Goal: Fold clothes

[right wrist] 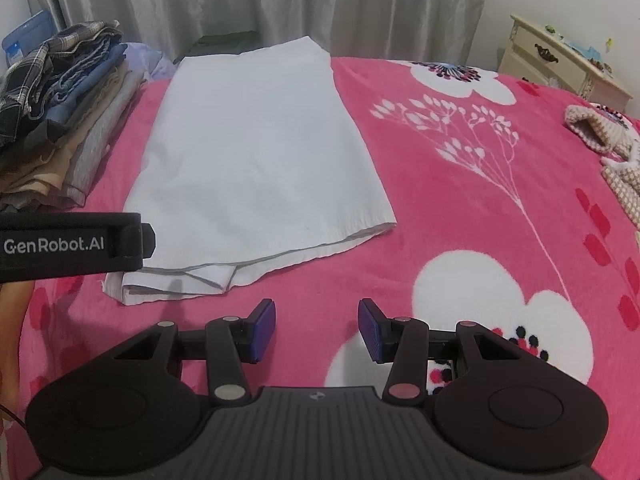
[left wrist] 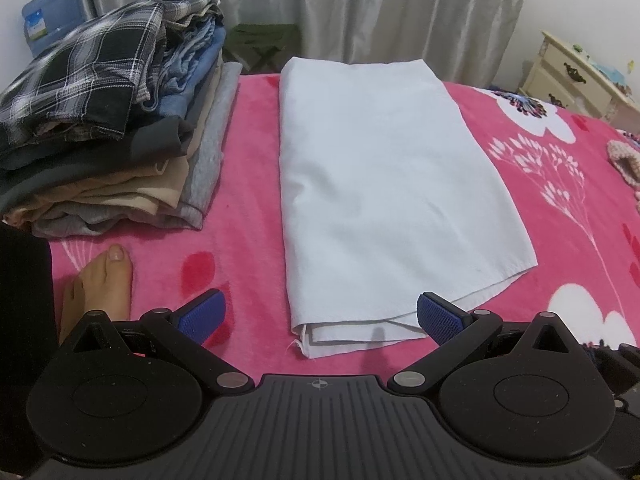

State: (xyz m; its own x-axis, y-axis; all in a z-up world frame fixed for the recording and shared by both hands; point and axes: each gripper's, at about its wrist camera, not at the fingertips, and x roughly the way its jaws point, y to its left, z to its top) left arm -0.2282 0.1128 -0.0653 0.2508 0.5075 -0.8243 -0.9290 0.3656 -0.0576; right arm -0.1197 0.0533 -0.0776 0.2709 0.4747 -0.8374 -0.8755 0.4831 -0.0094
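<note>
Both grippers are hovering low over the pink floral blanket (right wrist: 460, 208), and nothing is being gripped. The left gripper (left wrist: 320, 316) is standing wide open, its blue pads straddling the near hem of the white garment (left wrist: 384, 184) without pressing on it. The right gripper (right wrist: 317, 330) is sitting about half open at six o'clock in its own view, with only blanket showing between the jaws.

The white garment is lying flat in a long strip, already folded lengthwise, running from six o'clock toward twelve in the left view; from the right wrist it is sitting off at ten o'clock. The stack of folded clothes (left wrist: 112, 120) is waiting at nine to ten o'clock, just beside the strip.

My read: we are between folds. The next move is likely calling for both tongs to be pinching the near hem's two corners, so the right one is needing to slide across toward the cloth first.
</note>
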